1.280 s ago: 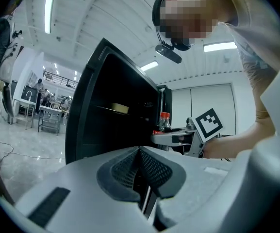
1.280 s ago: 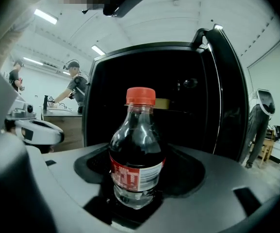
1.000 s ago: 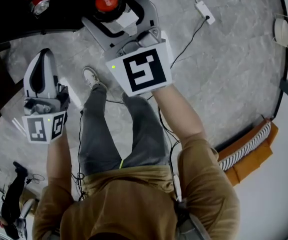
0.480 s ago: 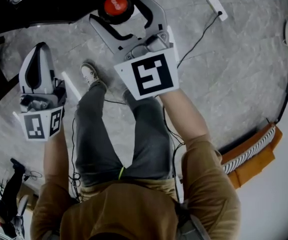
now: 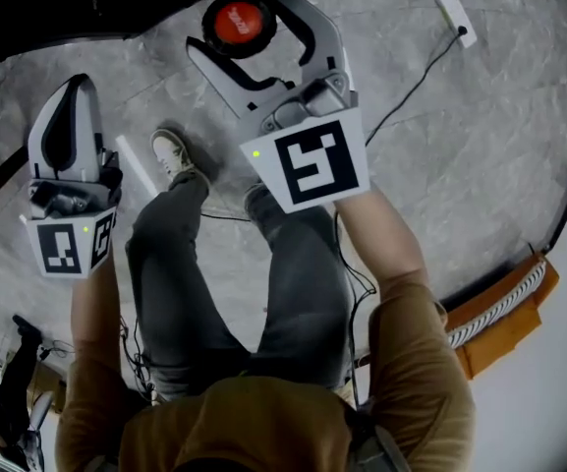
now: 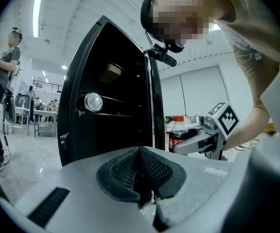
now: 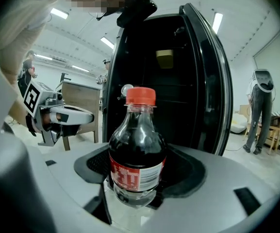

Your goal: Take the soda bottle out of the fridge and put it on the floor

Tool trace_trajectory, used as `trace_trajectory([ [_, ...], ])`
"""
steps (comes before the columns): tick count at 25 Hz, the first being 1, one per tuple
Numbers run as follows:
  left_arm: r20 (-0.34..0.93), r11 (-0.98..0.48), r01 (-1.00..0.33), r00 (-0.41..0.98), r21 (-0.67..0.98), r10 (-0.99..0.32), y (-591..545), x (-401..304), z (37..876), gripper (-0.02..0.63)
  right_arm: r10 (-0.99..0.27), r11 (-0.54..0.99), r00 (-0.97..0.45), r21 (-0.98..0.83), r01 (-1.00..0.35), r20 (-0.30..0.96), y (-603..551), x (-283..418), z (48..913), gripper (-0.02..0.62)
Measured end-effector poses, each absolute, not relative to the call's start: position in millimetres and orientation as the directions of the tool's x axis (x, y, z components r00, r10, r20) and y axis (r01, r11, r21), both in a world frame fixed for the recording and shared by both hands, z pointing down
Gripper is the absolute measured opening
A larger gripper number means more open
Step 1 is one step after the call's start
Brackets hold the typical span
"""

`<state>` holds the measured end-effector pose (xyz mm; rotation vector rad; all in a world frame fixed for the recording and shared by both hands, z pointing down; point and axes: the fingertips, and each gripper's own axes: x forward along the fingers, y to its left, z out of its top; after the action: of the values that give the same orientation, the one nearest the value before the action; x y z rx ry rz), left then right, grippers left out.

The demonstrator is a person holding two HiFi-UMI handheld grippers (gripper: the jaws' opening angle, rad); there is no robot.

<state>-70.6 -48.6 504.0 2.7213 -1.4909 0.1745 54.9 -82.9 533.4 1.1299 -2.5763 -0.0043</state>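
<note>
The soda bottle (image 7: 137, 149), dark cola with a red cap and red label, stands upright between the jaws of my right gripper (image 7: 137, 188), which is shut on it. From above, its red cap (image 5: 239, 23) shows between the right gripper's fingers over the grey floor, just outside the black fridge (image 5: 67, 8). The fridge (image 7: 178, 81) stands open behind the bottle. My left gripper (image 5: 72, 91) hangs to the left, shut and holding nothing. In the left gripper view the bottle (image 6: 180, 136) shows to the right of the open fridge (image 6: 106, 96).
A silver can (image 6: 93, 102) lies on a fridge shelf. The person's legs and a shoe (image 5: 173, 150) are below the grippers. A white power strip (image 5: 455, 13) with its cable lies on the floor at the upper right. An orange striped object (image 5: 499, 303) sits at the right wall.
The right gripper has carried the bottle back from the fridge, whose dark front now fills less of the head view's top. The left gripper has hardly moved.
</note>
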Motion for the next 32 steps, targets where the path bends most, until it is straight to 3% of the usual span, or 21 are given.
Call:
trace_trajectory([
  [16,0.142,-0.656,-0.754,0.646,-0.041,-0.750,-62,-65,699,0.002,-0.637,0.762,-0.692,0.143,-0.632,0.340,-90,34,728,0.298],
  [26,0.142,-0.715,-0.700,0.708,0.005,-0.692,-90,-44,775,0.002,-0.588,0.804,-0.727,0.154,-0.575,0.354,-93,33,805,0.298],
  [32,0.224,-0.732,-0.680,0.706,-0.047,-0.671,-98,-40,813,0.002,-0.602,0.794,-0.731,0.140,-0.592,0.322,-99,38,838,0.298],
])
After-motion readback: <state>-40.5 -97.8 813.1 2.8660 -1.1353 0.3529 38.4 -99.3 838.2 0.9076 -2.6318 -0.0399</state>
